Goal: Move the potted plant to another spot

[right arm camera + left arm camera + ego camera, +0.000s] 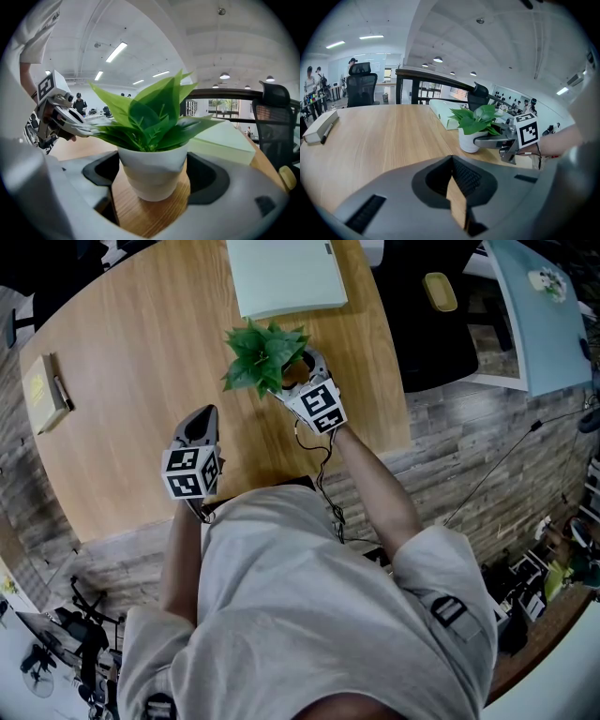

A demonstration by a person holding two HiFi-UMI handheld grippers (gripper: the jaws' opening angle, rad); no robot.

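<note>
- The right gripper has its fingers closed around the white pot of the potted plant, one dark pad at each side of the pot wall.
- From the left gripper view, one grey finger lies across the front of the pot, just under the leaves.
- The pot stands upright over the wooden surface; it looks to be resting on the wood, though I cannot tell for sure that its base touches.
- The left gripper has its fingers pressed together at the tips. Only a thin wedge of wood shows between them, and they hold nothing.
- In the head view, the left gripper hangs over the near part of the surface, apart from the plant and to its left, its marker cube closest to the person.
- The right gripper's marker cube sits just behind the plant's green leaves, with a cable trailing back along the forearm.
- Beyond the plant, near the far edge, lies a pale green book.
- Well to the left sits a tan notebook with a pen beside it.
- A black office chair stands past the far edge of the surface.
</note>
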